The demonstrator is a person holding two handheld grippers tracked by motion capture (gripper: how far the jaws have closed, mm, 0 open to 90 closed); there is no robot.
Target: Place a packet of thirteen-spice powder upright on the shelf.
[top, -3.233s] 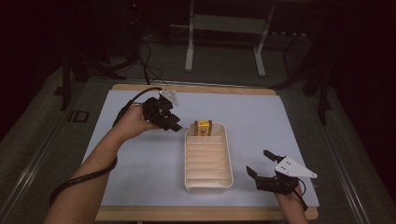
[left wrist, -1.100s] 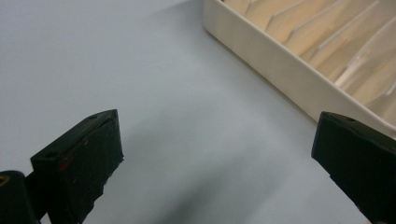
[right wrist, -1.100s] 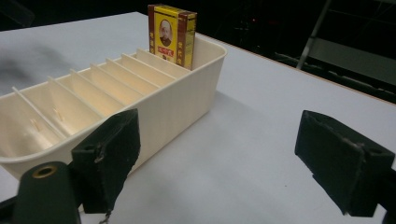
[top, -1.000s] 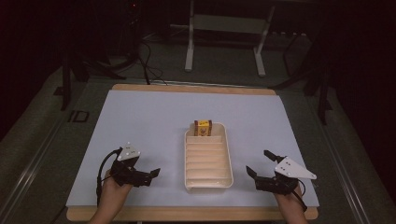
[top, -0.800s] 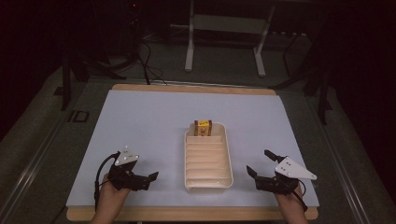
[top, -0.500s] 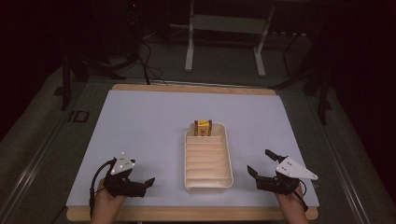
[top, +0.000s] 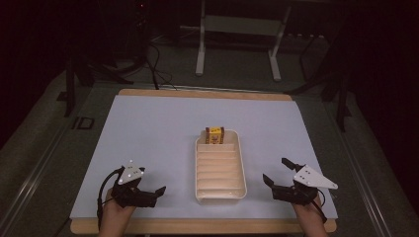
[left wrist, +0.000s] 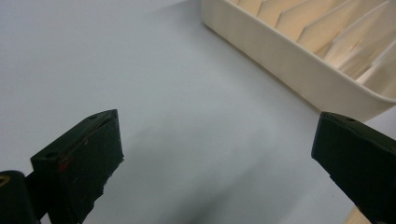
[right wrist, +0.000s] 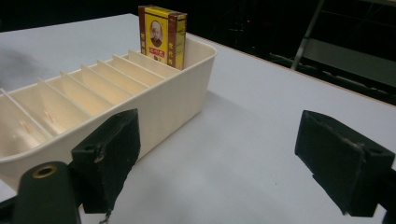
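Both tongs sit low beside the tray (top: 220,197), near its front end: my left gripper (top: 150,193) off its left side, my right gripper (top: 278,173) off its right side, each with jaws spread wide and nothing between them. From my right gripper view, the small box (right wrist: 162,35) stands upright in the tray's farthest slot; the other slots hold nothing. Tray and both grippers rest over the pale mat (top: 148,133).
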